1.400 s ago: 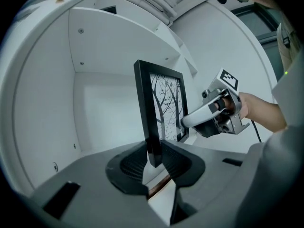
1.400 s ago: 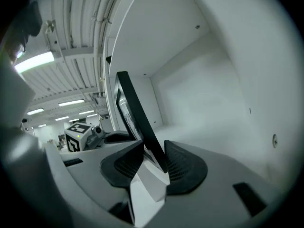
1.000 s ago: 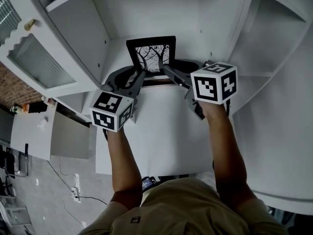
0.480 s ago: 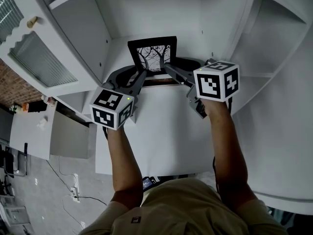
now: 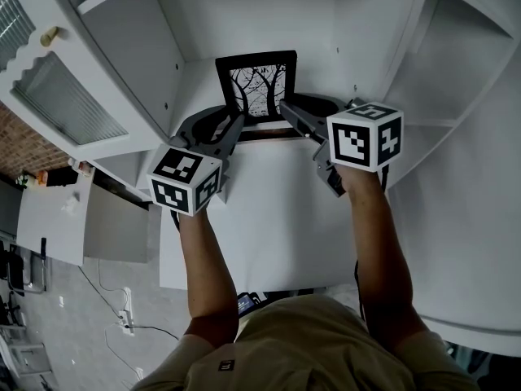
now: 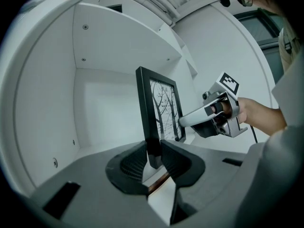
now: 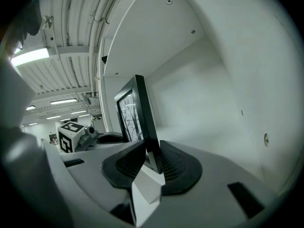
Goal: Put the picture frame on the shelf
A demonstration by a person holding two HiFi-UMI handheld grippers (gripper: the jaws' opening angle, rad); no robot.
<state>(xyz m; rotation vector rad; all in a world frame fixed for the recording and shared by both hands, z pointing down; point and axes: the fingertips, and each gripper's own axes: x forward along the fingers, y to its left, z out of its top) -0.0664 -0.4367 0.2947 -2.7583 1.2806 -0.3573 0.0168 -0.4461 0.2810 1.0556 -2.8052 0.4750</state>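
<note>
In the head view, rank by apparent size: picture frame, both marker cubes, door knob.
picture frame
left cube and right cube: alike, nearer the camera; right jaws are closing on the frame
door knob

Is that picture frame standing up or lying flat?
Upright: the picture frame stands vertical, seen nearly edge-on in both gripper views.

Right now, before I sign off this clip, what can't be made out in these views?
- Whether the picture frame rests on the shelf: its bottom edge is hidden in the head view by the grippers' fingers, and in each gripper view by that gripper's body.
- How firmly the right gripper, closing with the frame between its fingers, presses: not visible.
- Frame's back: faces away in every view.
- Floor items, head view's left edge: too small.
</note>
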